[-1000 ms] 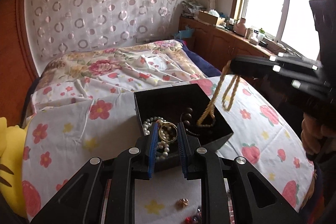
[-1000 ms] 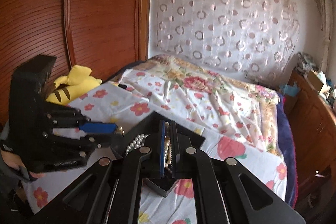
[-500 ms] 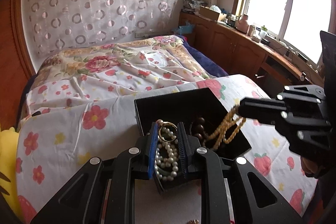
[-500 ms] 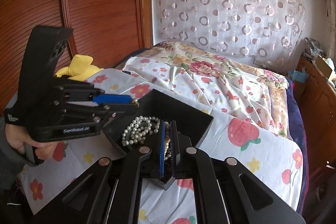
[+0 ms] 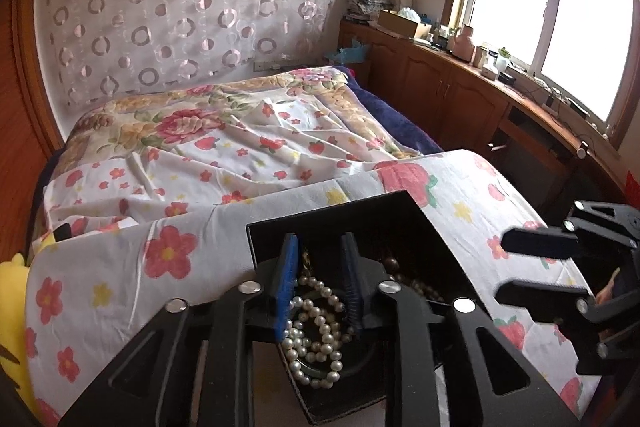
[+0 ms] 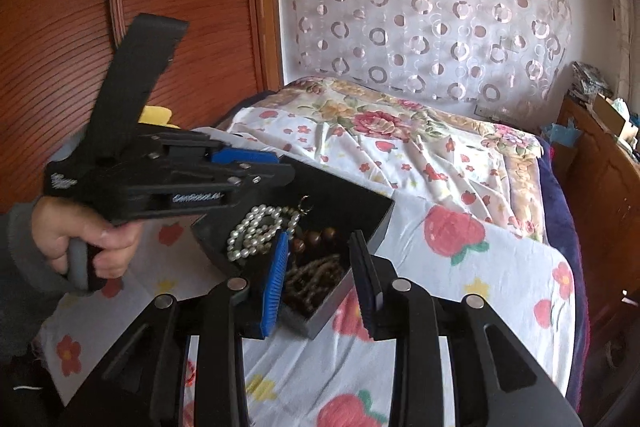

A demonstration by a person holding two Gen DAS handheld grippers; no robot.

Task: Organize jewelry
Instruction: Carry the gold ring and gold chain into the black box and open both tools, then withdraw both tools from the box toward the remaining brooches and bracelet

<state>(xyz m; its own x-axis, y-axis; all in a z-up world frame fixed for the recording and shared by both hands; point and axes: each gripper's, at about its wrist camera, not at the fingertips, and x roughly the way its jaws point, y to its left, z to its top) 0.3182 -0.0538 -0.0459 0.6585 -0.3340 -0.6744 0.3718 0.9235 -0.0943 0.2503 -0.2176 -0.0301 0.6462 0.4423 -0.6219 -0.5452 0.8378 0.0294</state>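
Floral sheets cover the bed where your black box (image 6: 362, 213) sits, pearls (image 5: 316, 331) and brown beads (image 6: 316, 239) inside. Your left tool (image 5: 318, 281) hangs apart right over the pearls; your right tool (image 6: 320, 277), also apart and empty, frames the box's near right corner, its rope chain (image 6: 310, 281) directly ahead.

We lose the black box's (image 5: 436, 247) near corner behind the left gripper (image 5: 318, 283); the windowsill clutter (image 5: 492, 61) is too small to name, and the yellow plush (image 5: 12, 291) runs off-frame.
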